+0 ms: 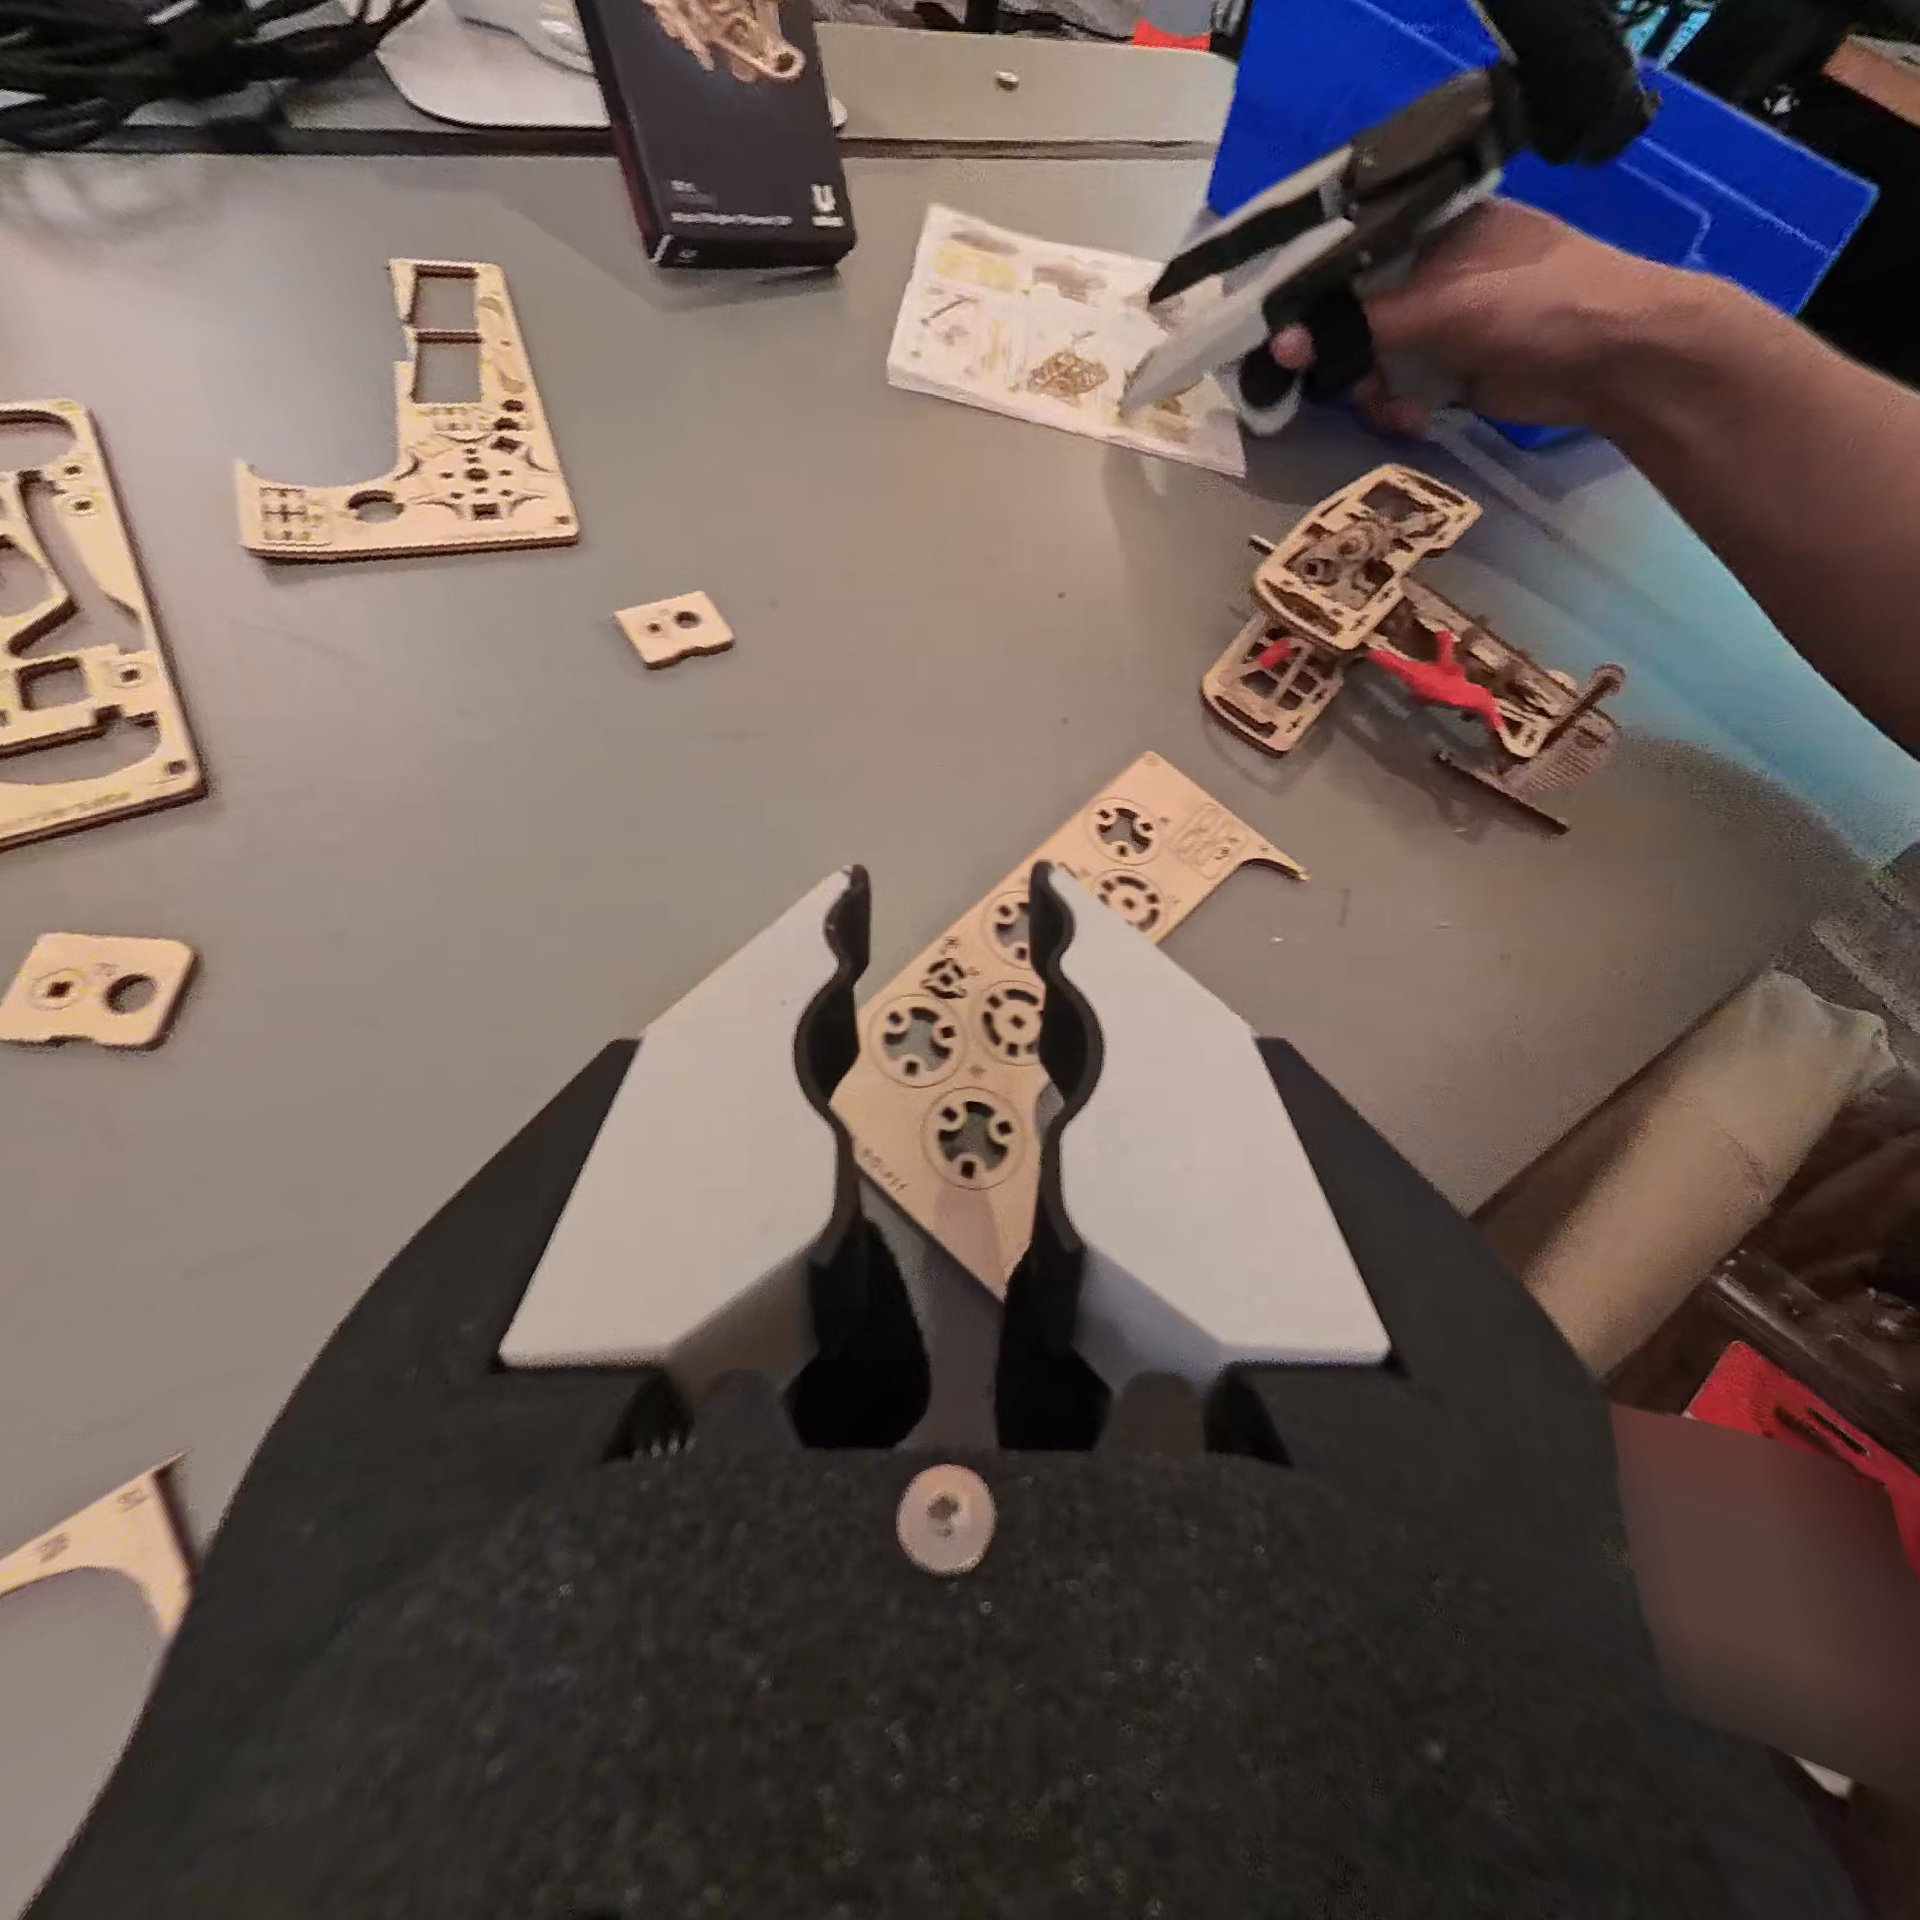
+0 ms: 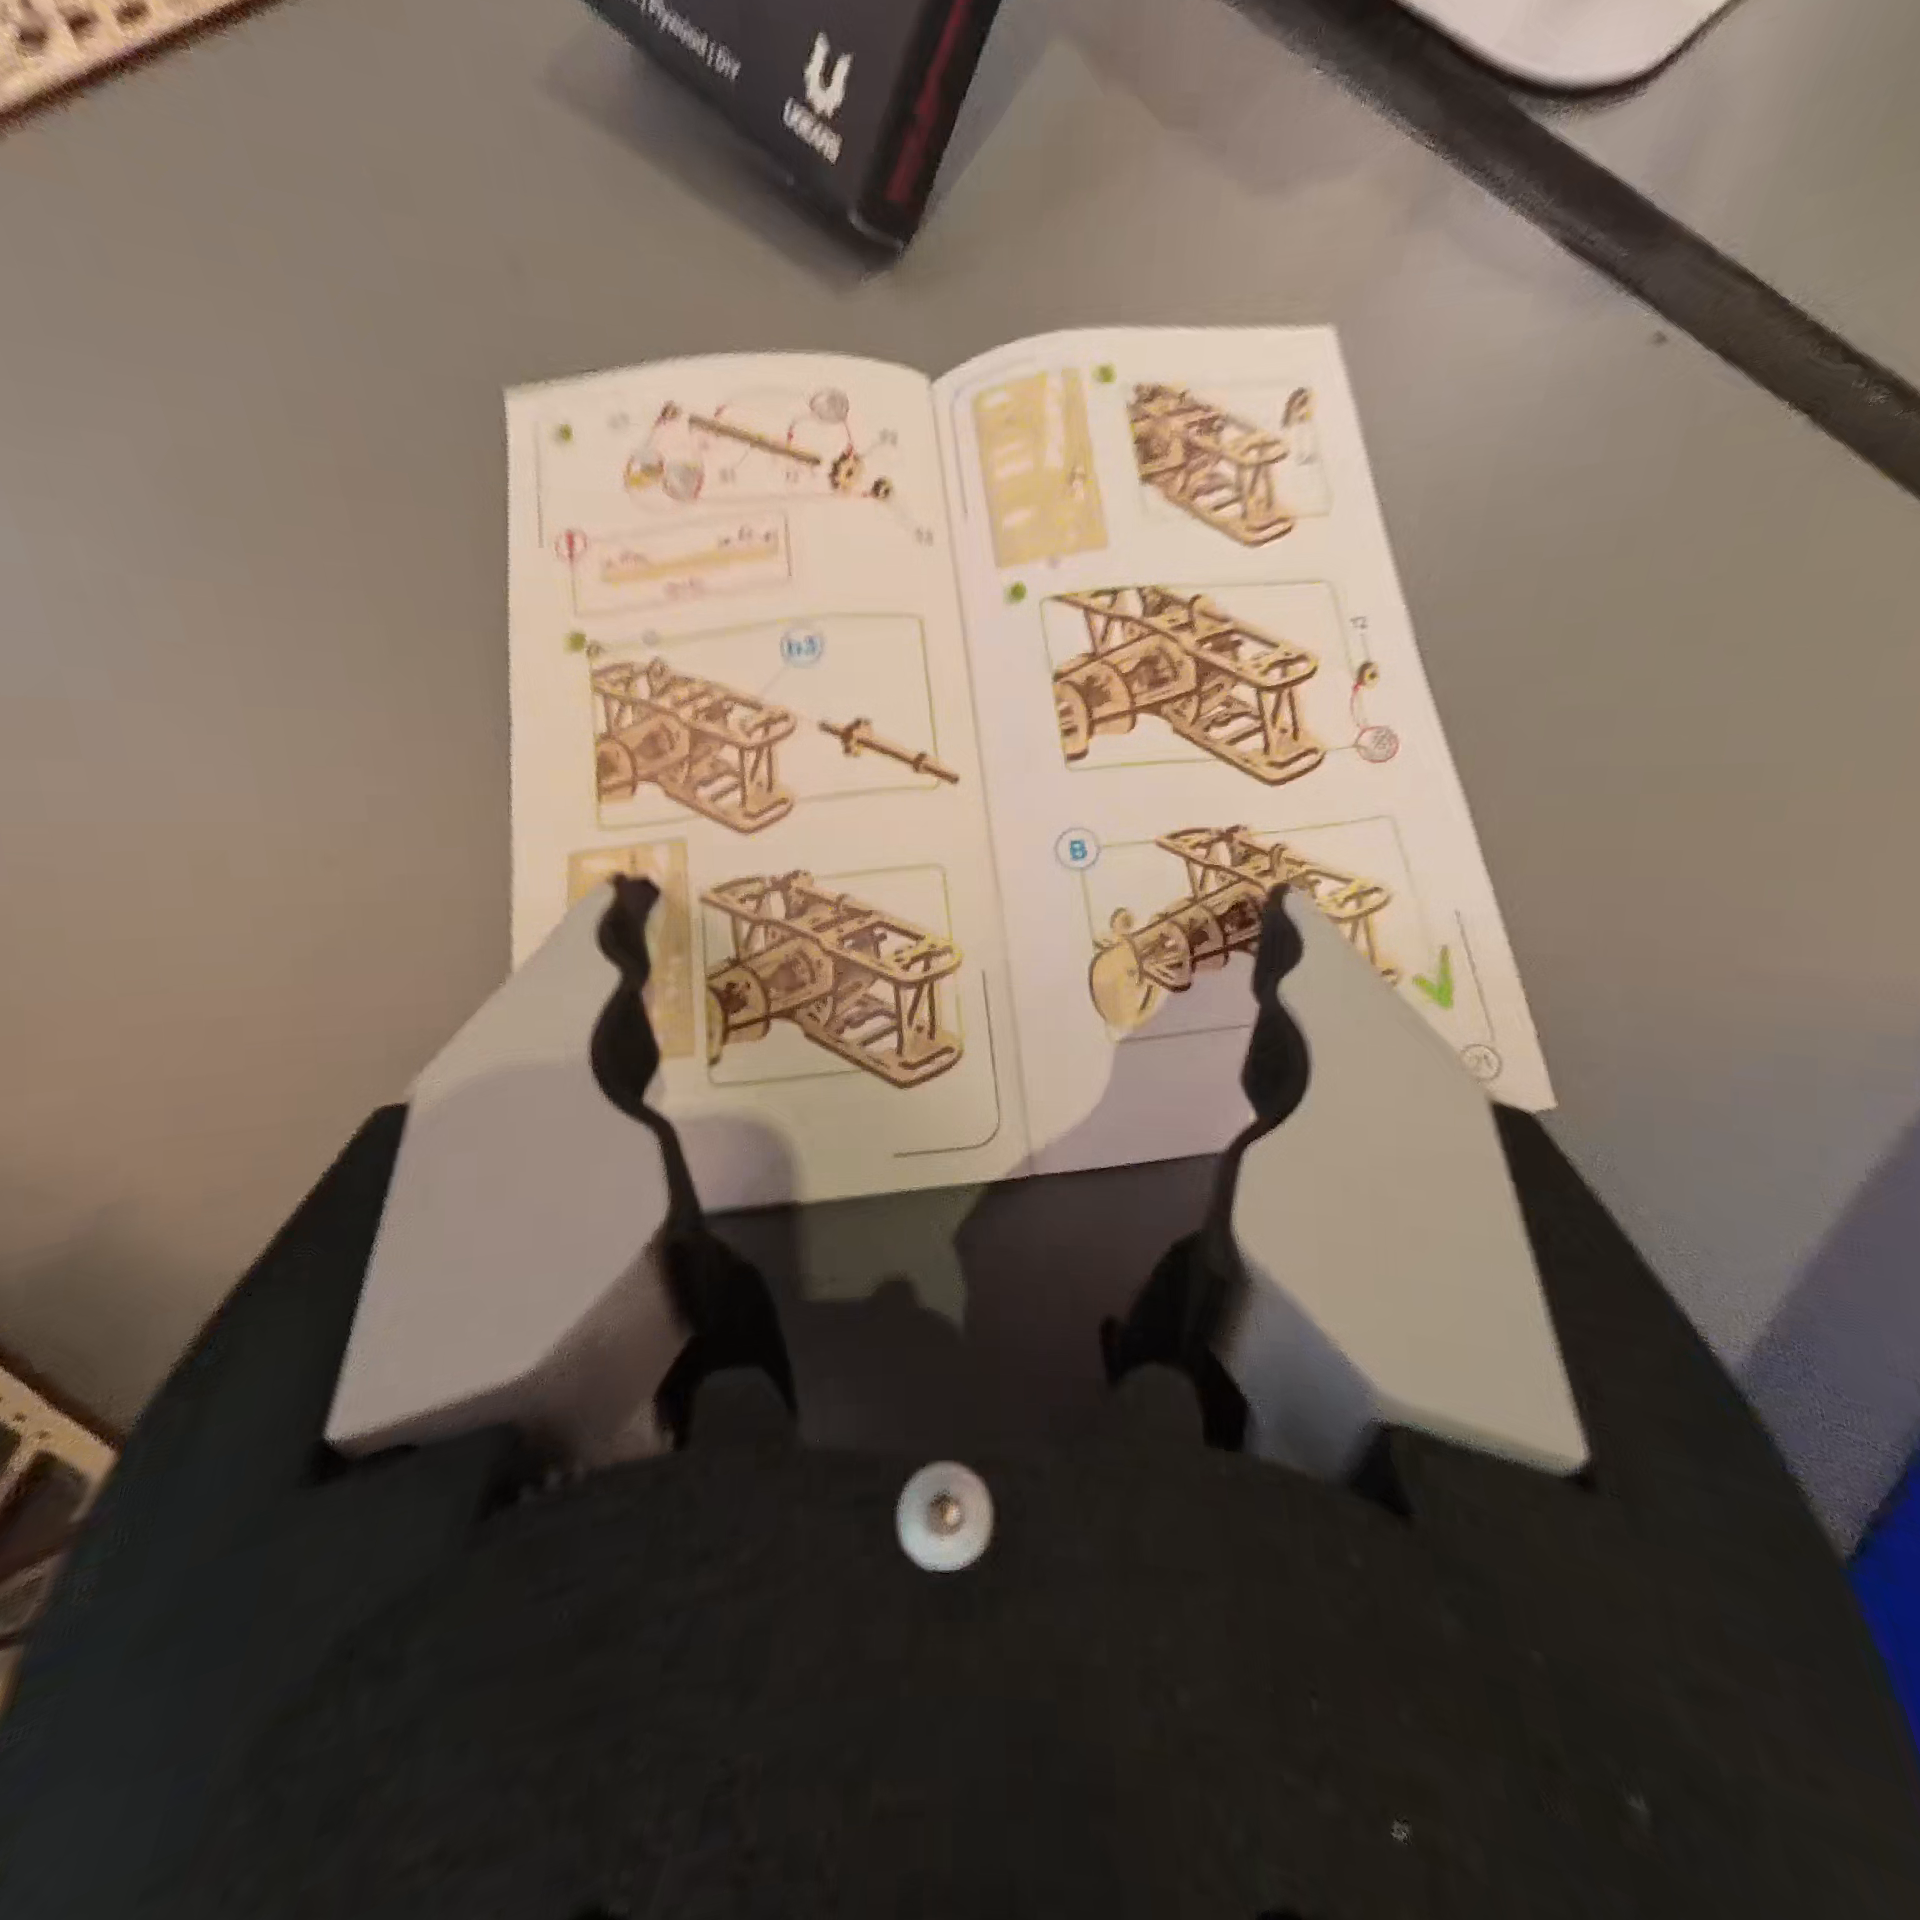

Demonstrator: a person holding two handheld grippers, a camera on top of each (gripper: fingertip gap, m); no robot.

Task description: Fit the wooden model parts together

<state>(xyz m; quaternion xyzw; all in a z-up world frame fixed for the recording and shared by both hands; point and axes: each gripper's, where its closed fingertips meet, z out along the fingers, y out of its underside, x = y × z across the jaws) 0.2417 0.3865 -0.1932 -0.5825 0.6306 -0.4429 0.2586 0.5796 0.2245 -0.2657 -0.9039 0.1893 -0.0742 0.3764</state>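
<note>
Pale plywood is what the left wrist view shows: a parts sheet (image 1: 1049,997) lies flat directly under the left gripper (image 1: 948,883), long axis running ahead-right. The jaws stand a little apart and hold nothing. The half-built wooden plane (image 1: 1392,634) lies further right — nearer the right gripper (image 1: 1141,348).

In the right wrist view, the right gripper (image 2: 954,899) is wide open and empty, above the instruction booklet (image 2: 977,748).

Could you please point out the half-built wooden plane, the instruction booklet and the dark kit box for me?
Half-built wooden plane (image 1: 1340,582): left wrist view, on its upper wing.
Instruction booklet (image 2: 852,582): right wrist view, on the left page.
Dark kit box (image 1: 727,156): left wrist view, on its front face.
</note>
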